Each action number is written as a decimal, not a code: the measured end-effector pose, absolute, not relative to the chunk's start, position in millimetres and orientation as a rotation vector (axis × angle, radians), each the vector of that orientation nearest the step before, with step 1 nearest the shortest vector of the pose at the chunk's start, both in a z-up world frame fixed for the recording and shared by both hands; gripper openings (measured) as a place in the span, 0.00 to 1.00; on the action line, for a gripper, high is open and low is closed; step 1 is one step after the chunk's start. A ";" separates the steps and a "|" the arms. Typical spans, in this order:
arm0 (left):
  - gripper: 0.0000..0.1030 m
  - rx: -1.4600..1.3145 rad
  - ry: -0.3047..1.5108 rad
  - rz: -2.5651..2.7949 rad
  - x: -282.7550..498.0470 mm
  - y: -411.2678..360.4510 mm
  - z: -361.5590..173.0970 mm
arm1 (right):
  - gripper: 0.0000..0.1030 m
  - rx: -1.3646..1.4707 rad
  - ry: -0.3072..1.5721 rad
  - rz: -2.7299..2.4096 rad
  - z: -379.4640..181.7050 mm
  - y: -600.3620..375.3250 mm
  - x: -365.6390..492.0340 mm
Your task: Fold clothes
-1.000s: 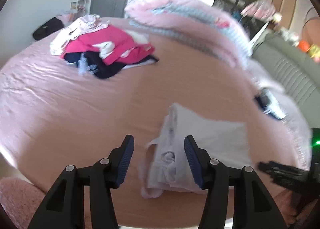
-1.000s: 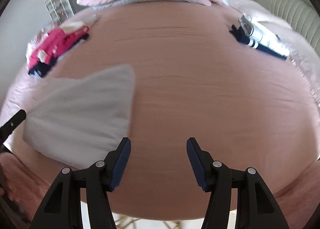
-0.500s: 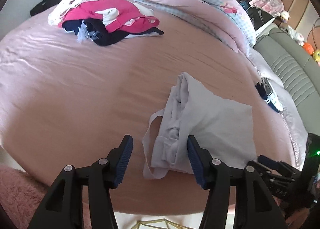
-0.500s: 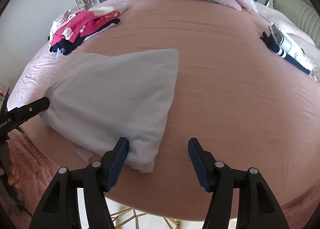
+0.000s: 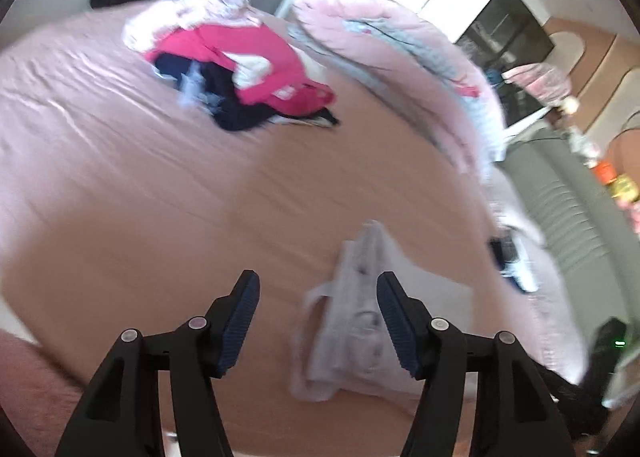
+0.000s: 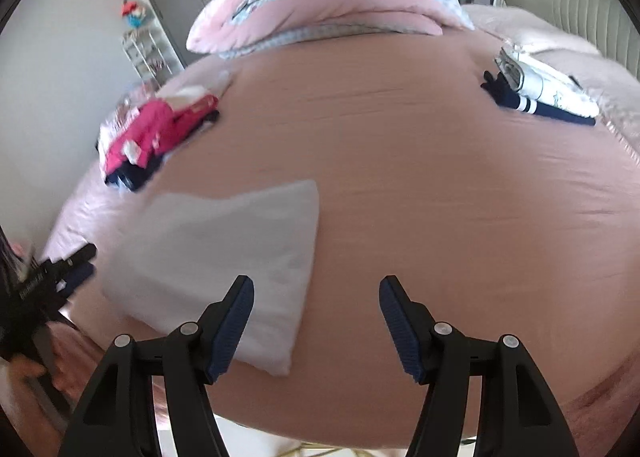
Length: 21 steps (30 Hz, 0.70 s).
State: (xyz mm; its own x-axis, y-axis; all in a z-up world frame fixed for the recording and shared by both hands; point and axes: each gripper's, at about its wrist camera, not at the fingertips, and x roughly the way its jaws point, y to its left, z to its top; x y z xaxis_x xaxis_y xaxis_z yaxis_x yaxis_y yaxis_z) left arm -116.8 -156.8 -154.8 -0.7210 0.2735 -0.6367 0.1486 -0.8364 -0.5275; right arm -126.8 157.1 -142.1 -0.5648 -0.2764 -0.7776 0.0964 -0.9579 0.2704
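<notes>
1. We hold our left gripper [image 5: 318,321] low over the near edge of the bed [image 5: 120,193]. It points across the bed, and its jaws are wide apart with nothing in them.
2. The white garment [image 5: 352,329] lies folded on the pink sheet. Its bunched end sits just past the left jaws, a bit to the right.
3. We hold our right gripper [image 6: 316,327] low at the near edge too. Its jaws are wide and hold nothing.
4. From the right wrist view, the white garment [image 6: 224,253] lies flat by the left jaw.
5. A pile of clothes [image 5: 240,69] waits far off on the bed.
6. Folded clothes [image 6: 536,93] lie near the far right side.
</notes>
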 end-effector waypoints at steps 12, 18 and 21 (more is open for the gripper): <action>0.75 -1.327 -0.933 2.520 -140.0 -133.9 -188.3 | 0.64 1.477 -0.381 -2.450 -190.9 135.4 -141.0; 0.78 -1.254 -1.135 2.401 -137.5 -147.4 -189.6 | 0.65 1.469 -0.416 -2.426 -195.6 139.2 -140.0; 0.78 -1.231 -1.156 2.348 -134.8 -144.7 -185.3 | 0.65 1.463 -0.426 -2.417 -196.6 141.5 -138.3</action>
State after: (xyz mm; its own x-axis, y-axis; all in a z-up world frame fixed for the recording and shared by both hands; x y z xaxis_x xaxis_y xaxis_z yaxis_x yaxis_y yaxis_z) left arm -134.8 -144.7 -185.3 -0.6123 0.5357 -0.5815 0.1345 -0.6543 -0.7442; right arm -138.3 141.4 -196.6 -0.4463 -0.3869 -0.8069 0.0874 -0.9162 0.3910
